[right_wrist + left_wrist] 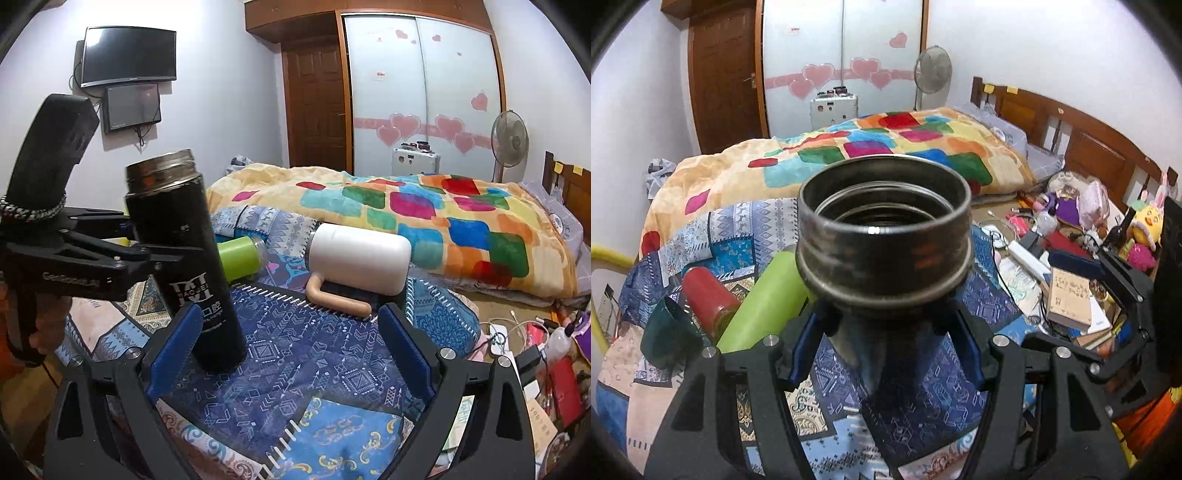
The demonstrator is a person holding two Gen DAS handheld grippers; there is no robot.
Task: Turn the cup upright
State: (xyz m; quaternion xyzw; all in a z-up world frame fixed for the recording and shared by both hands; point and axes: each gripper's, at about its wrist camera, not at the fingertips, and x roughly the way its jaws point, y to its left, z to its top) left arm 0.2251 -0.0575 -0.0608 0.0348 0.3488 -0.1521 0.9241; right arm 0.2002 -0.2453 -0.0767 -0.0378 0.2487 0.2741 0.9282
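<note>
The cup is a tall black thermos cup (184, 258) with an open metal-rimmed mouth. It stands nearly upright, mouth up, base on the blue patterned blanket (314, 354). My left gripper (884, 328) is shut on its body; in the left wrist view the cup's open mouth (884, 236) fills the centre. In the right wrist view the left gripper (173, 254) reaches in from the left and clamps the cup at mid height. My right gripper (291, 347) is open and empty, its blue pads (173, 347) wide apart, the left pad close to the cup's base.
A white bottle with a beige handle (358, 258) lies on its side behind. A green bottle (764, 302), a red one (709, 295) and a dark green cup (666, 336) lie at the left. Bed with colourful quilt (424, 221) behind; clutter (1071, 288) on the right.
</note>
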